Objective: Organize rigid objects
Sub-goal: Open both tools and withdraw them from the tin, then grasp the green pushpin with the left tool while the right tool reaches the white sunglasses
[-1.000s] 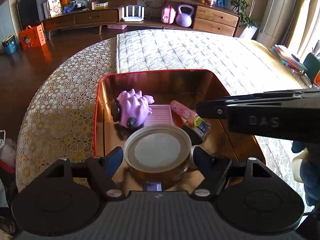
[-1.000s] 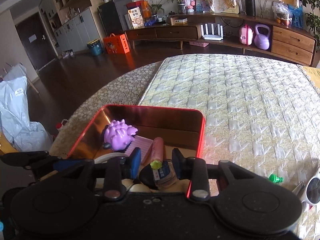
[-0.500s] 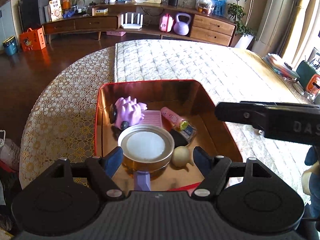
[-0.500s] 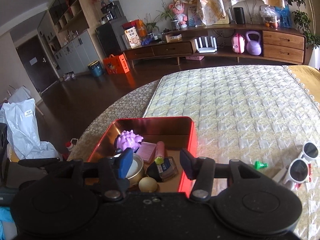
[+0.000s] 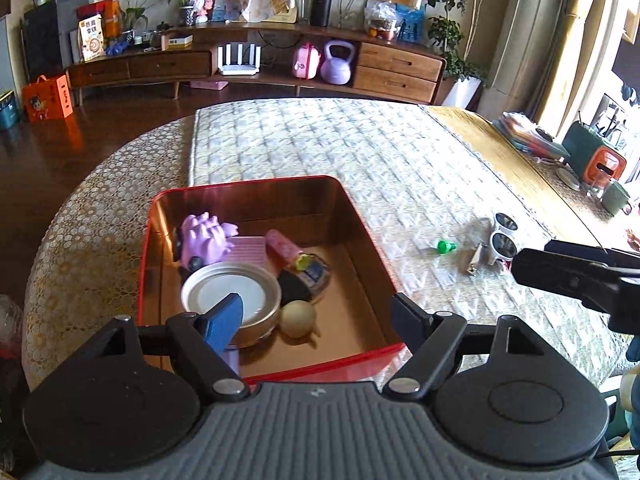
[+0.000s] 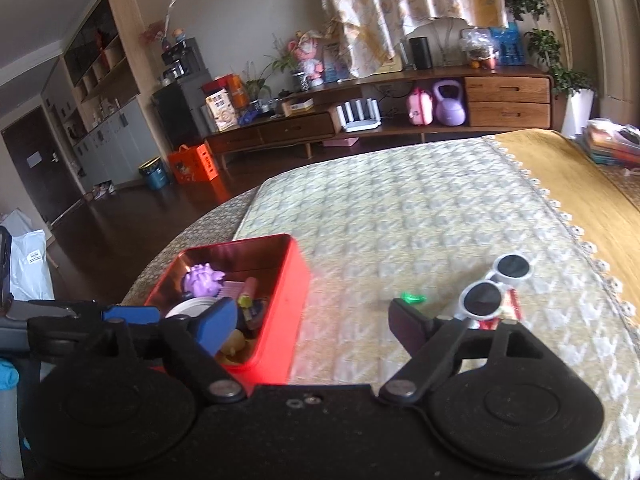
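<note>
The red tin [image 5: 362, 236] sits on the quilted bed cover, and the left wrist view looks straight into it: a purple spiky toy [image 5: 204, 236] at its far left, a round lidded can [image 5: 232, 300] nearer, a pale ball [image 5: 298, 318] beside the can. The left gripper [image 5: 318, 318] hangs spread wide above the tin's near edge, gripping nothing. The right wrist view shows the tin's outer red wall instead; the right gripper [image 6: 312, 322], also wide and empty, hovers right of the tin, near white sunglasses [image 6: 496, 282] and a green cap [image 6: 414, 298].
</note>
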